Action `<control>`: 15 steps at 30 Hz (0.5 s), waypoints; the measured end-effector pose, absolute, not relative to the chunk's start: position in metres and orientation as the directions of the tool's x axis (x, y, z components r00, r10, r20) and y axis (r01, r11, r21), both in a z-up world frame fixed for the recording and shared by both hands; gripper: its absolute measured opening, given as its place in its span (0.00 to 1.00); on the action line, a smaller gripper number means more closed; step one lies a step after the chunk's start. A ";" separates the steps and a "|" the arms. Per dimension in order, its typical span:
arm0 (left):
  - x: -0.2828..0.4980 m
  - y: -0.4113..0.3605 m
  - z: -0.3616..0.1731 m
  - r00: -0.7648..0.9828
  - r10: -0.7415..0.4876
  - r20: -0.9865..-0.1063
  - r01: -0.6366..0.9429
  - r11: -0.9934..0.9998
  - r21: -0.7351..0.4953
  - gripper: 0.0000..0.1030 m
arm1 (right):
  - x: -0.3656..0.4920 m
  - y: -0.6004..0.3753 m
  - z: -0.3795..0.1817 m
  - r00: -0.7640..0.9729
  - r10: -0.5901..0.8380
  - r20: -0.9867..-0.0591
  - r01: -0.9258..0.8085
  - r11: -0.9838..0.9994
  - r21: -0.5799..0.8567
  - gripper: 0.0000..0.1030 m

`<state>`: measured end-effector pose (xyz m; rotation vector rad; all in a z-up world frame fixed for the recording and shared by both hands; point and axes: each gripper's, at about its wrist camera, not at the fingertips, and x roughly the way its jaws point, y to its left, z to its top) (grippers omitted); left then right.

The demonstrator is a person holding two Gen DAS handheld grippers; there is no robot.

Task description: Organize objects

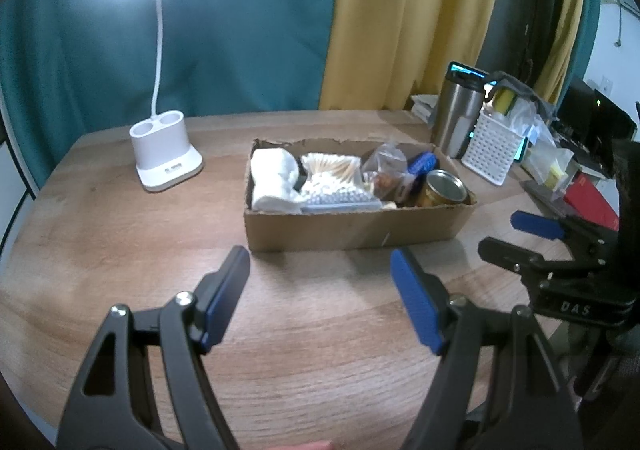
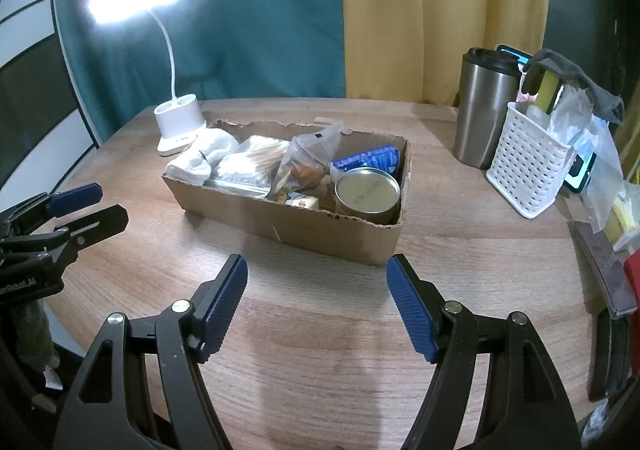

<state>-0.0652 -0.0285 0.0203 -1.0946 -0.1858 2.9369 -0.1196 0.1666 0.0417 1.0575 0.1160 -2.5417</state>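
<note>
Both grippers hover low over the wood-grain counter [image 1: 120, 250], empty, with their blue-padded fingers [image 1: 224, 302] spread wide apart: the left gripper [image 1: 320, 298] in its own view and the right gripper [image 2: 318, 302] in its own, each also glimpsed at the edge of the other's picture.

Going left to right, a lit white gooseneck desk lamp [image 1: 166, 153] stands at the far left of the counter. Just beside it lies the shallow torn-edged cardboard box [image 2: 320, 230], already packed: folded white cloth [image 1: 274, 177] at its left end, then a bundle of wooden cotton swabs [image 1: 332, 169], a clear plastic bag of snacks [image 2: 304, 161], a blue foil packet [image 2: 368, 159] and a gold-lidded tin can [image 2: 366, 187] at its right end. Further right, well apart from the box, stand a brushed steel travel mug [image 2: 484, 113] and a white perforated plastic basket [image 2: 528, 165] stuffed with oddments.

The box sits just ahead of both sets of fingers, touching neither. By the look of it, the sorting is either largely done or about to be redone; the next move probably calls for reaching forward over the near wall and closing on a single item, the can being the easiest.
</note>
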 end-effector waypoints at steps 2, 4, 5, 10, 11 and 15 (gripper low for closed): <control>-0.066 -0.029 0.020 -0.757 0.037 -0.652 0.045 -0.993 -0.109 0.72 | -0.121 0.166 0.041 -0.641 -0.318 -0.699 0.380 -0.922 0.071 0.73; -0.066 -0.030 0.020 -0.757 0.034 -0.652 0.049 -0.993 -0.108 0.72 | -0.121 0.166 0.040 -0.639 -0.319 -0.700 0.381 -0.922 0.072 0.73; -0.067 -0.031 0.020 -0.757 0.031 -0.653 0.052 -0.993 -0.108 0.72 | -0.121 0.166 0.039 -0.638 -0.320 -0.701 0.382 -0.921 0.073 0.73; -0.070 -0.030 0.018 -0.754 0.037 -0.656 0.049 -0.992 -0.113 0.72 | -0.124 0.166 0.038 -0.633 -0.320 -0.704 0.382 -0.921 0.075 0.73; -0.071 -0.030 0.018 -0.754 0.038 -0.655 0.049 -0.992 -0.114 0.72 | -0.124 0.166 0.038 -0.633 -0.320 -0.705 0.381 -0.921 0.075 0.73; -0.075 -0.033 0.017 -0.753 0.033 -0.657 0.047 -0.994 -0.103 0.72 | -0.127 0.167 0.037 -0.632 -0.318 -0.707 0.379 -0.922 0.076 0.73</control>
